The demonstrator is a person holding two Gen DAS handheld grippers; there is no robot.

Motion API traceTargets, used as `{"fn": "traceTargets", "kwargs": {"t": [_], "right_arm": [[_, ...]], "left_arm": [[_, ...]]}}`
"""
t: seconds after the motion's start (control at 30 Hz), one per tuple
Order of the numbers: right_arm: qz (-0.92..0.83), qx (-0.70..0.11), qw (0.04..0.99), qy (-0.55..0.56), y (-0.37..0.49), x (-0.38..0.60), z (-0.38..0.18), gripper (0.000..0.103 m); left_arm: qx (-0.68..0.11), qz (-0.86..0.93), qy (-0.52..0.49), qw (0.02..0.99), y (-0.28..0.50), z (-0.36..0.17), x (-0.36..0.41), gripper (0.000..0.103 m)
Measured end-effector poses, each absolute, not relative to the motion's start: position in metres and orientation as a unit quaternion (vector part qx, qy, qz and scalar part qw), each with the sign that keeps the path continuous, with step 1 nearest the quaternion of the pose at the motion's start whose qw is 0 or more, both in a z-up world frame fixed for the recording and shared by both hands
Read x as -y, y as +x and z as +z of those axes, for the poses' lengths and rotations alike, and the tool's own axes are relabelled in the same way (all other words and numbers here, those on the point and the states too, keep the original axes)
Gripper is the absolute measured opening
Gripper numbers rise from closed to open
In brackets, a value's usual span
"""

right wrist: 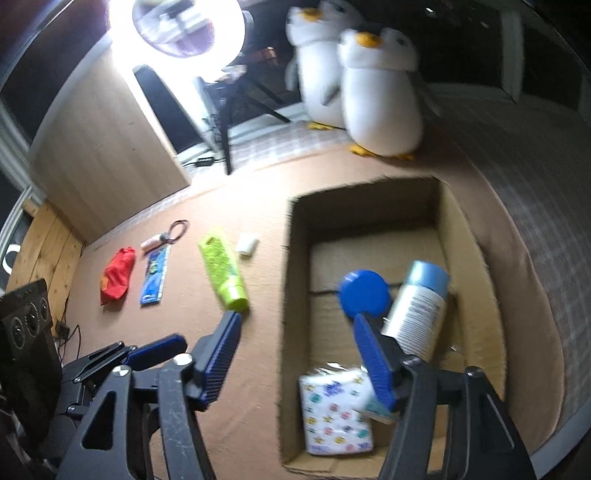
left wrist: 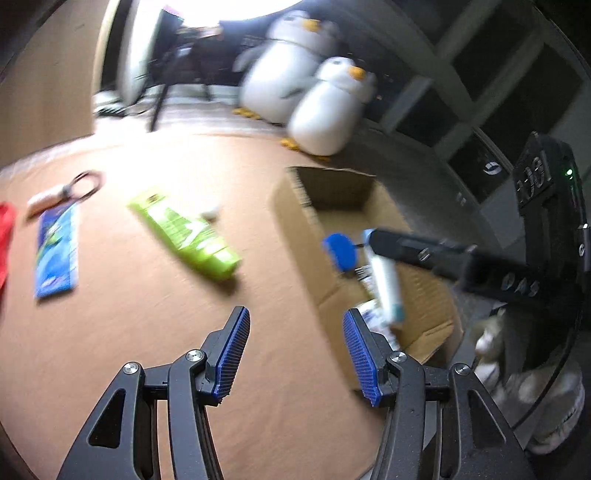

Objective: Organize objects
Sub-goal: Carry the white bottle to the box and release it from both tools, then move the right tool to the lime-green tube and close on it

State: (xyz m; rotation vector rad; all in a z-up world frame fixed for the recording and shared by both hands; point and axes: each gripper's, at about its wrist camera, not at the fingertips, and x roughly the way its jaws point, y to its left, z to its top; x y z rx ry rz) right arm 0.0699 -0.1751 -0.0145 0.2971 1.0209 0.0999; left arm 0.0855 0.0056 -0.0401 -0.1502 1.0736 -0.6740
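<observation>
An open cardboard box (right wrist: pixel 297 280) holds a white spray can with a pale blue cap (right wrist: pixel 417 314), a blue disc (right wrist: pixel 364 291) and a patterned tissue pack (right wrist: pixel 334 413). My right gripper (right wrist: pixel 295 325) hangs open over the box's left wall with nothing between its pads; the can lies just right of its right finger. On the brown mat to the left lie a green tube (right wrist: pixel 223 273), a blue packet (right wrist: pixel 153 280), a red pouch (right wrist: pixel 116 275) and a small white block (right wrist: pixel 246 243). My left gripper (left wrist: pixel 295 317) is open and empty over the mat, between the green tube (left wrist: pixel 184 232) and the box (left wrist: pixel 295 229).
Two plush penguins (right wrist: pixel 380 92) stand behind the box. A bright ring lamp on a tripod (right wrist: pixel 188 26) and a wooden panel (right wrist: pixel 103 147) are at the back left. A small white tube with a hair ring (right wrist: pixel 162 236) lies past the packet. Grey checked fabric (right wrist: pixel 535 184) borders the mat on the right.
</observation>
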Motion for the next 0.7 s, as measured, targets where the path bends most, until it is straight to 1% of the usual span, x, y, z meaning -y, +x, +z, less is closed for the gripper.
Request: {"fn": "traceTargets", "kwargs": {"t": [0.17, 0.33, 0.5, 0.7], "right_arm": [[0.085, -0.499, 0.854, 0.123, 0.096, 0.138, -0.015, 0.067], [0.128, -0.546, 0.817, 0.132, 0.133, 0.100, -0.032, 0.067], [0.103, -0.578, 0.801, 0.116, 0.179, 0.074, -0.059, 0.067], [0.081, -0.607, 0.783, 0.108, 0.212, 0.060, -0.086, 0.067]], "left_arm": [[-0.508, -0.275, -0.090, 0.811, 0.081, -0.045, -0.061, 0.057], [-0.506, -0.241, -0.112, 0.821, 0.072, -0.045, -0.113, 0.057], [-0.504, -0.218, -0.126, 0.826, 0.066, -0.045, -0.153, 0.057], [-0.507, -0.191, -0.142, 0.828, 0.060, -0.050, -0.193, 0.057]]}}
